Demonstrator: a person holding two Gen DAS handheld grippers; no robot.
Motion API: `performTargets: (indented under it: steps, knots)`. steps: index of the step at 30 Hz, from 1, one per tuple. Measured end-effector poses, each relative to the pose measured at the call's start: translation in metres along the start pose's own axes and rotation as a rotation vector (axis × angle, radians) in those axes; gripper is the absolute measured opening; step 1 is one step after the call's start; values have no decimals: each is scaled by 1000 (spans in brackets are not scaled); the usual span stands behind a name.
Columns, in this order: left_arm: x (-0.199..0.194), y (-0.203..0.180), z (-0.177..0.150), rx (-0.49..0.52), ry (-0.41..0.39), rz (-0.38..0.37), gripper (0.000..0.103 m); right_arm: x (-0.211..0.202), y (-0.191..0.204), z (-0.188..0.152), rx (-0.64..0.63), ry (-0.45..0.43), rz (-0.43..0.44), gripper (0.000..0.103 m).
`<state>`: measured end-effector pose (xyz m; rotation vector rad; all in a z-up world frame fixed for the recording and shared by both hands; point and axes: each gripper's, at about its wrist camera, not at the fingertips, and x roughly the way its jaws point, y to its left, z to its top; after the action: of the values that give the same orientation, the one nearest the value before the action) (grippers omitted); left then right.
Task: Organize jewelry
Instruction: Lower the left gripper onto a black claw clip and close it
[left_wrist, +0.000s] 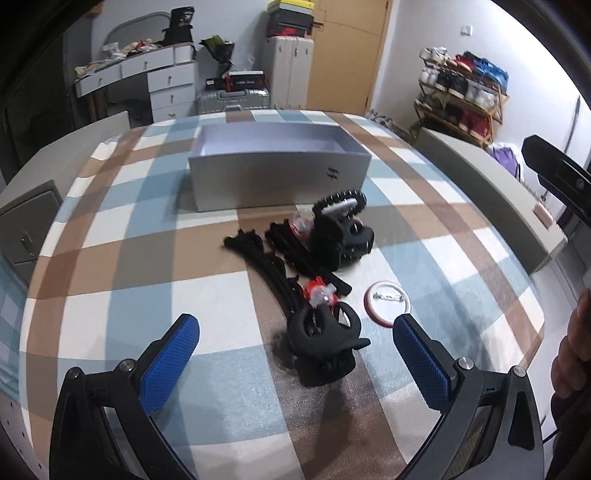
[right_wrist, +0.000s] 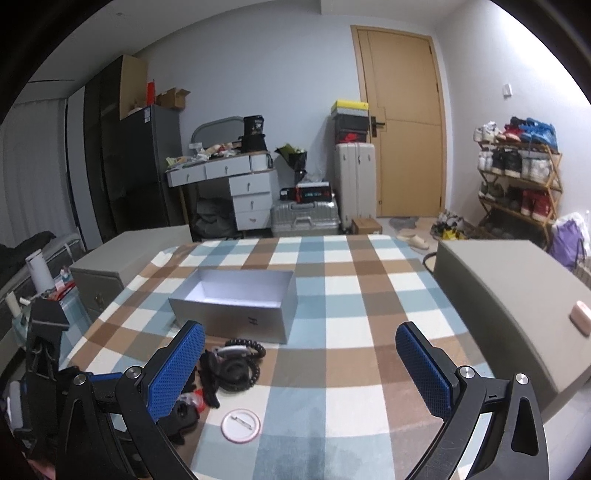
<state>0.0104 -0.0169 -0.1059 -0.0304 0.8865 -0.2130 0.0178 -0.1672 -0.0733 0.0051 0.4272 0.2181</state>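
Open silver box (left_wrist: 280, 181), upright, empty. Before it: black claw clips (left_wrist: 325, 332), headbands (left_wrist: 273, 266), beaded bracelet (left_wrist: 341, 199), round badge (left_wrist: 386, 301) face-down.

Black hand-held gripper (left_wrist: 295, 354) frames, blue dimpled pads (left_wrist: 170, 363), silver screws.

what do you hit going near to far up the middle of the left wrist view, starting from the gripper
left gripper → black claw clip → red and clear clip → black coiled hair tie → silver open box

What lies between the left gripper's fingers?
In the left wrist view, a black claw hair clip sits on the checked cloth between the open left gripper's fingers, untouched.
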Motion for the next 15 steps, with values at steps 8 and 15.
performTargets:
  steps: [8, 15]
  knots:
    - [10, -3, -2, 55, 5, -12, 92, 15, -3, -18, 8, 83, 45, 103]
    - [15, 2, -3, 47, 47, -93, 42, 23, -11, -24, 48, 127, 63, 103]
